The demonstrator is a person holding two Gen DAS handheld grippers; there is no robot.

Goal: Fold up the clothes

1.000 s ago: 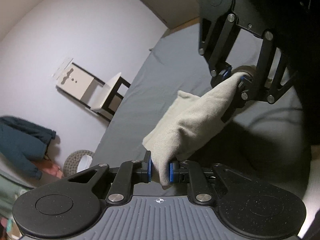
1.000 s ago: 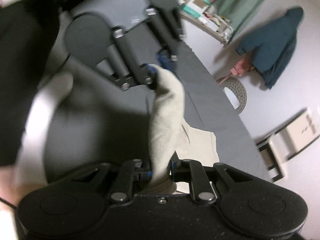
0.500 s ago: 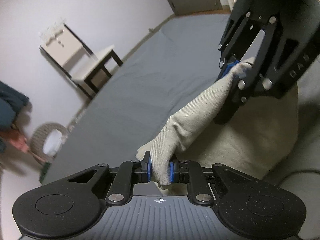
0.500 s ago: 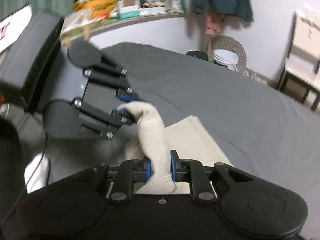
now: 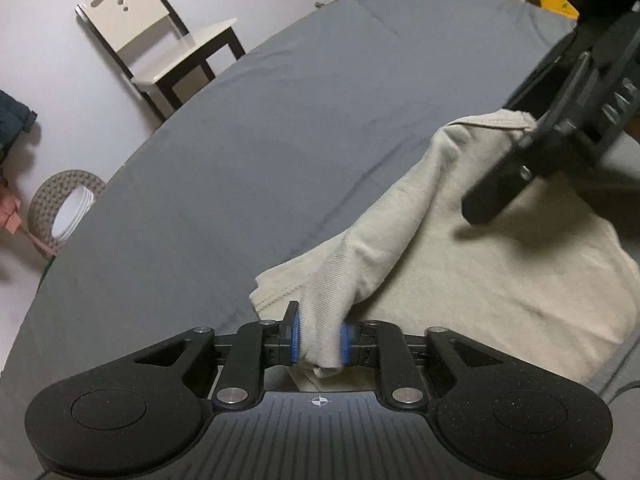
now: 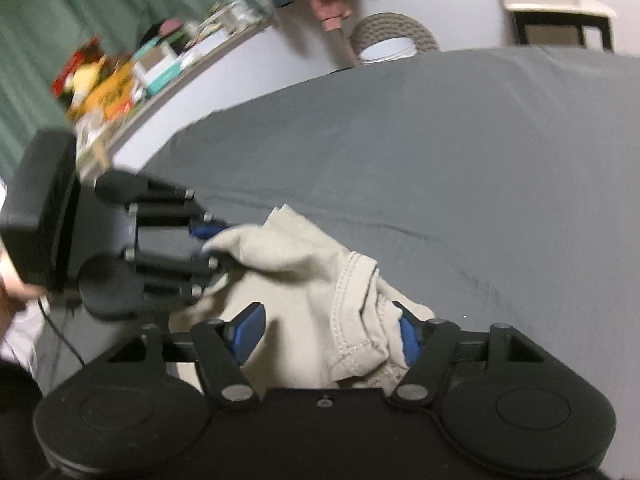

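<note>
Right gripper (image 6: 326, 334): jaws now spread wide, blue pads clear of the cloth (image 6: 304, 276) they pinched half a second ago, hem lying loose between them; the fold is laid, by my judgement, and this side released. Left gripper (image 5: 319, 340): jaws closed tight on a bunched corner of the same cloth; release due next, likely. Cloth: beige ribbed cotton, stitched hems, doubled over, now resting on the bed (image 5: 240, 152), a smooth grey sheet; beyond, chair (image 5: 160, 40), woven basket (image 5: 64, 208).
</note>
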